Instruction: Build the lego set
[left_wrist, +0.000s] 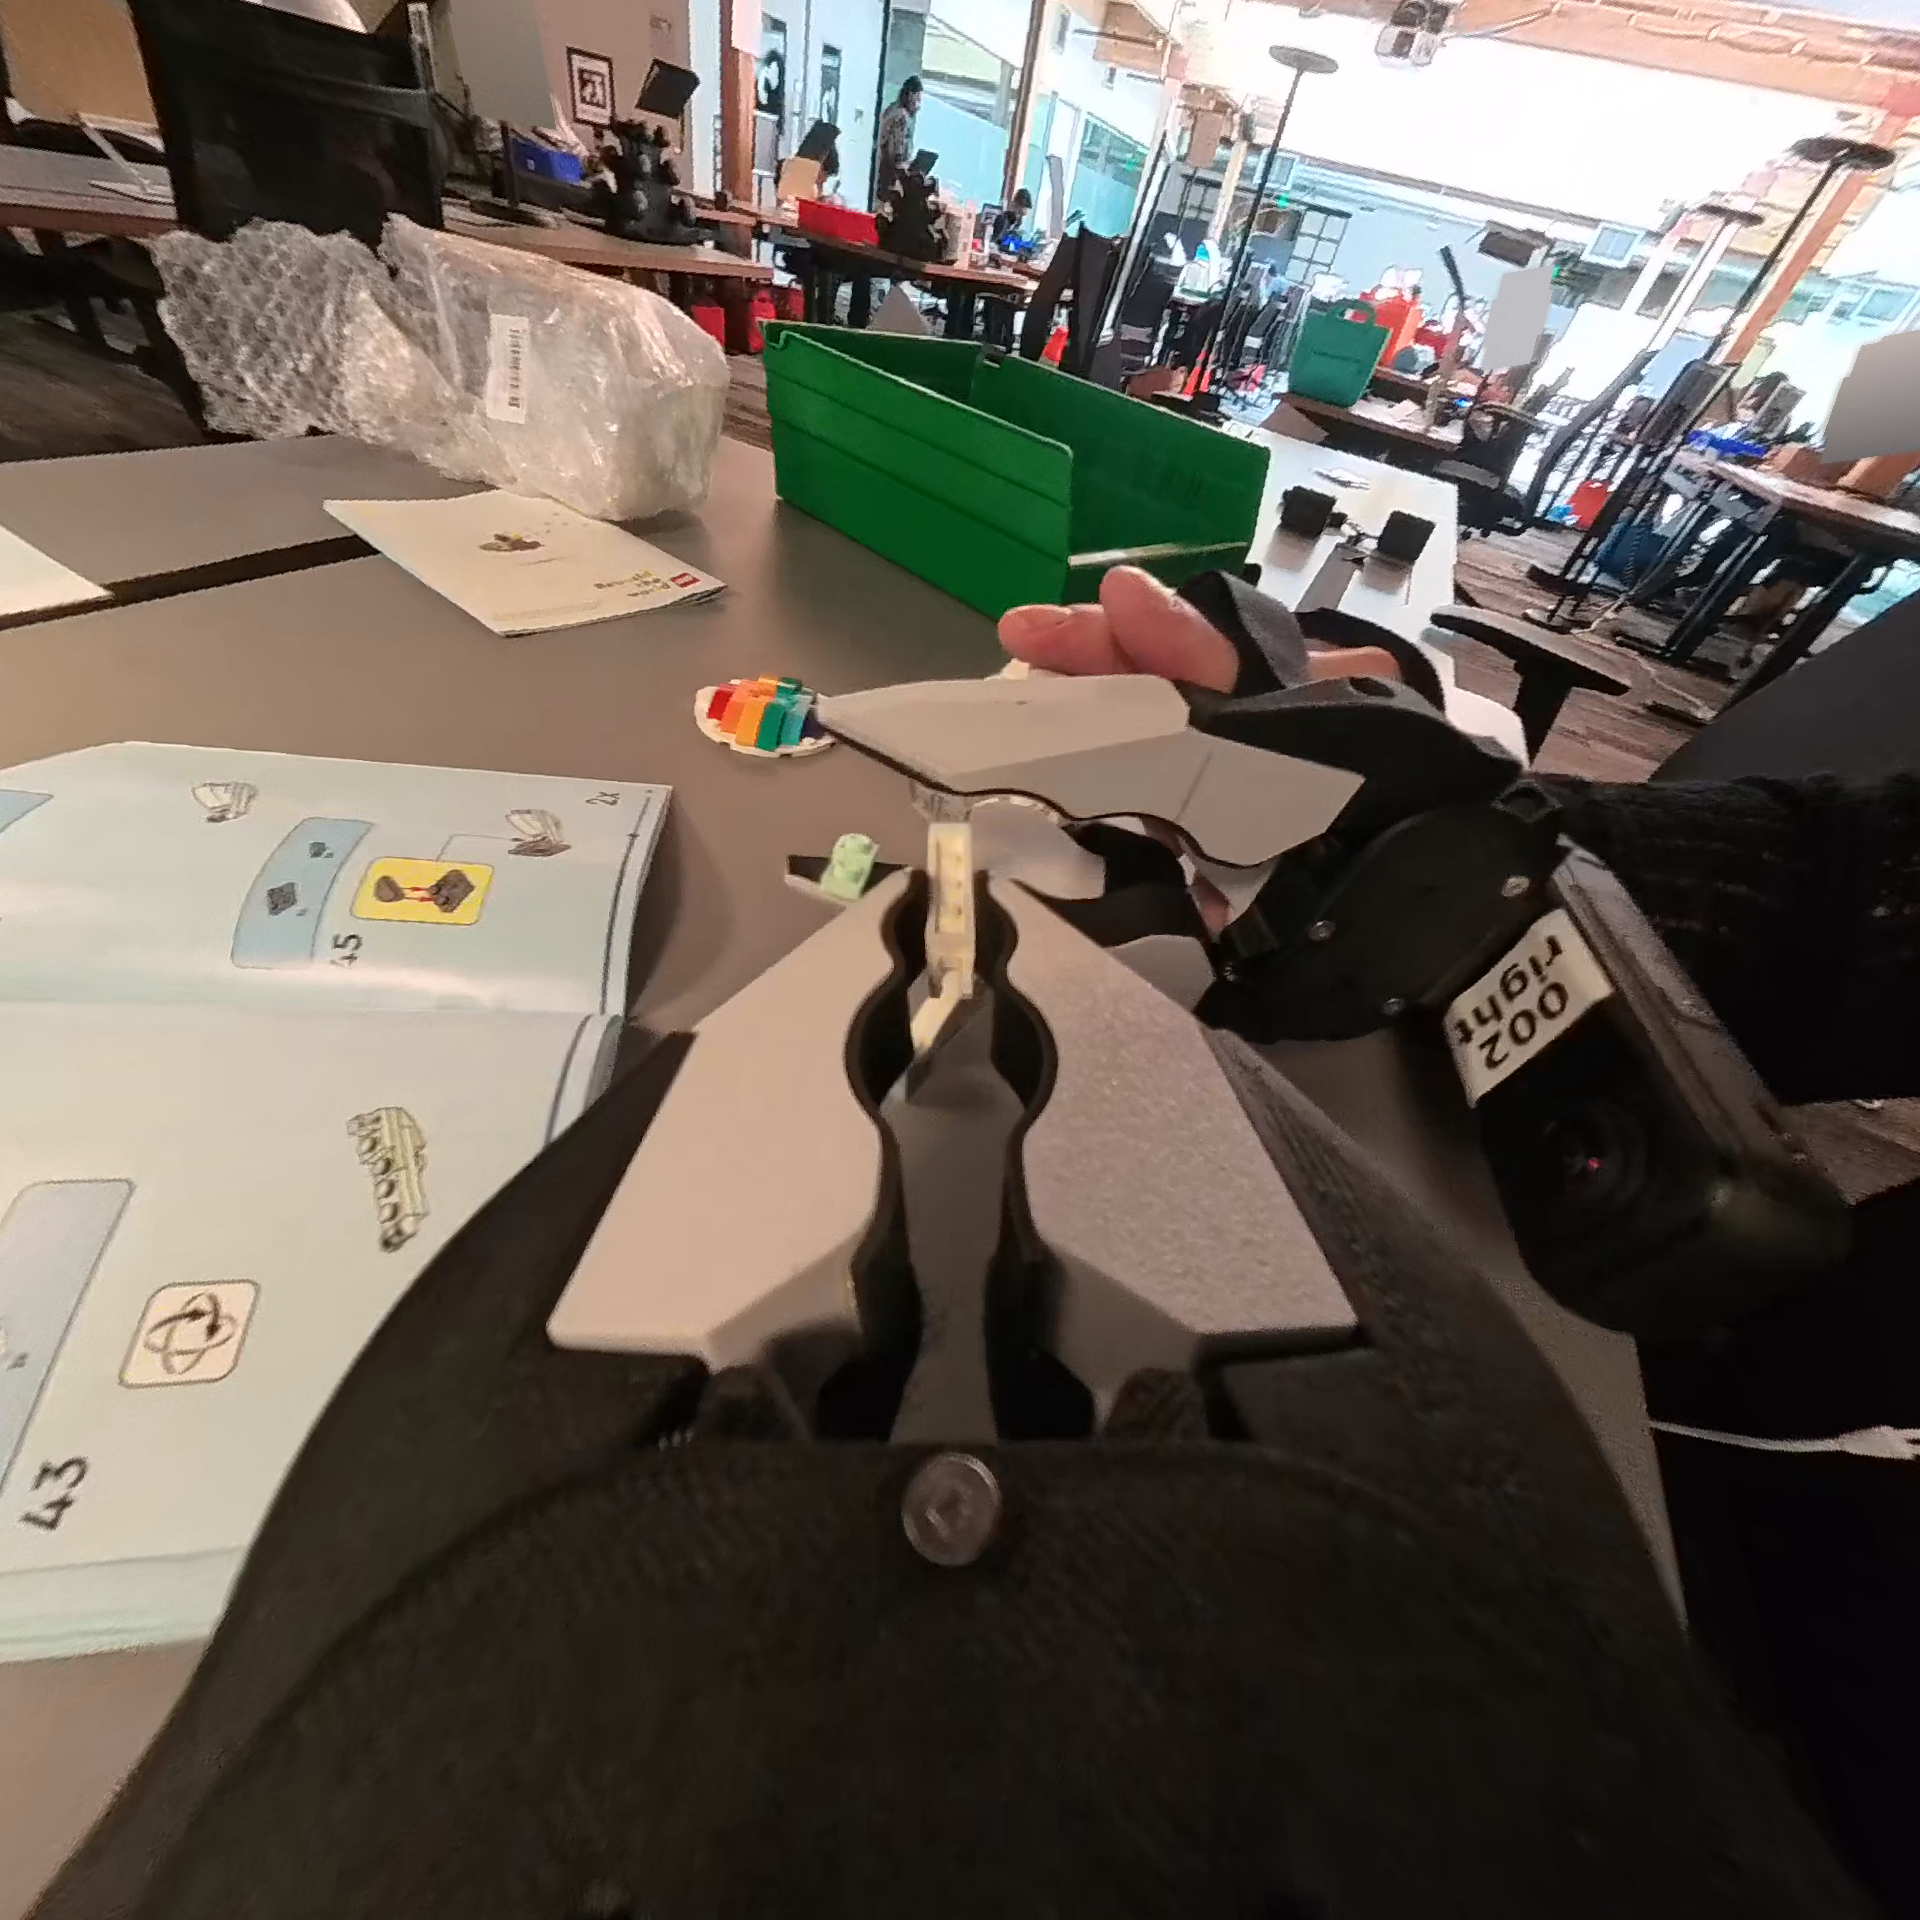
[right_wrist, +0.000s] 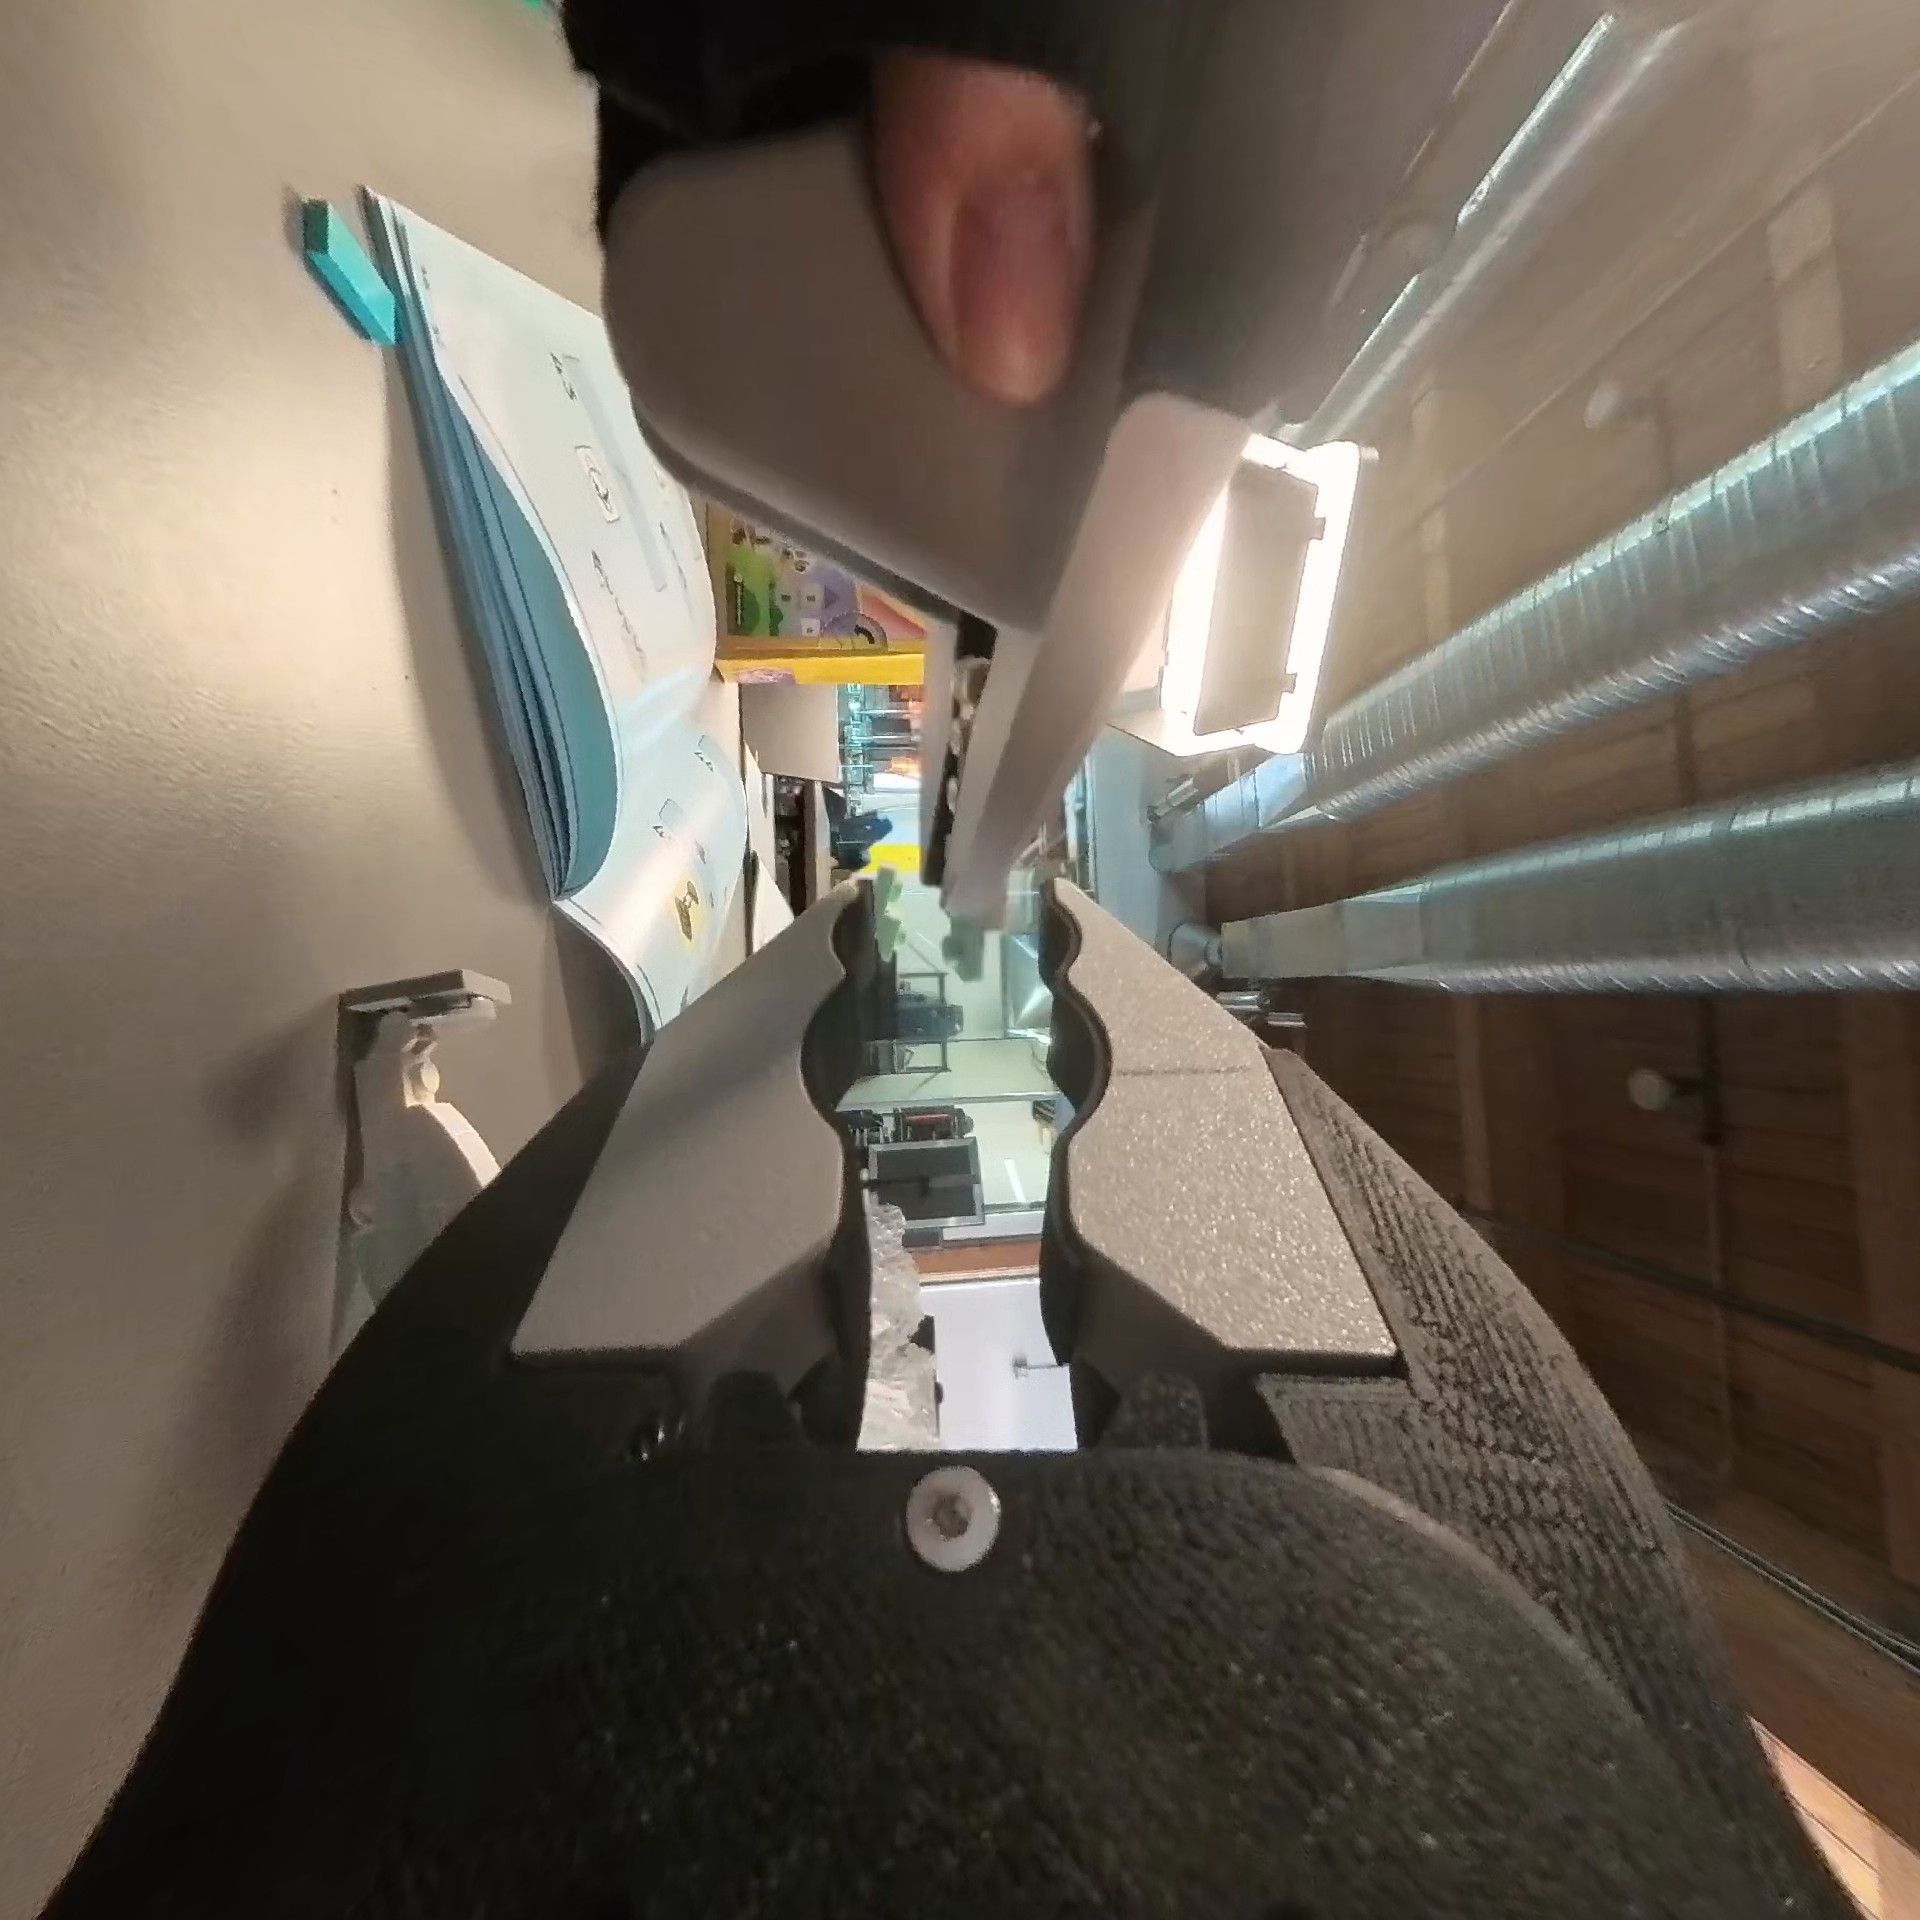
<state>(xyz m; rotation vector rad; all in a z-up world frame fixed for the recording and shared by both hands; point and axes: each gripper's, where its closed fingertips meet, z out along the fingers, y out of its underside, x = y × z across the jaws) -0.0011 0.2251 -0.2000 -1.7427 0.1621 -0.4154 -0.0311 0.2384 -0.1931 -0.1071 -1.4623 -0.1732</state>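
My left gripper (left_wrist: 948, 883) is shut on a long white Lego piece (left_wrist: 950, 914) that stands up out of its jaws. My right gripper (left_wrist: 914, 821) comes in from the right, turned on its side. Its two jaws lie above and below the white piece's top end. A small light-green brick (left_wrist: 850, 862) rests on its lower finger. In the right wrist view my right gripper (right_wrist: 951, 909) is open. The green brick (right_wrist: 883, 920) lies against its left finger, and the left gripper's piece tip (right_wrist: 966, 948) is between the fingers, touching neither.
An open instruction booklet (left_wrist: 312, 987) lies at the left on the grey table (left_wrist: 312, 644). A rainbow-coloured Lego disc (left_wrist: 767, 712), a second booklet (left_wrist: 530, 561), a green bin (left_wrist: 1018, 478) and a bubble-wrapped package (left_wrist: 447, 364) lie beyond. A white-grey Lego assembly (right_wrist: 416, 1049) rests on the table. The tips of both grippers are at nearly the same place. Between my right fingertips and the rainbow-coloured Lego disc (left_wrist: 767, 712) there is roughly 20 cm.
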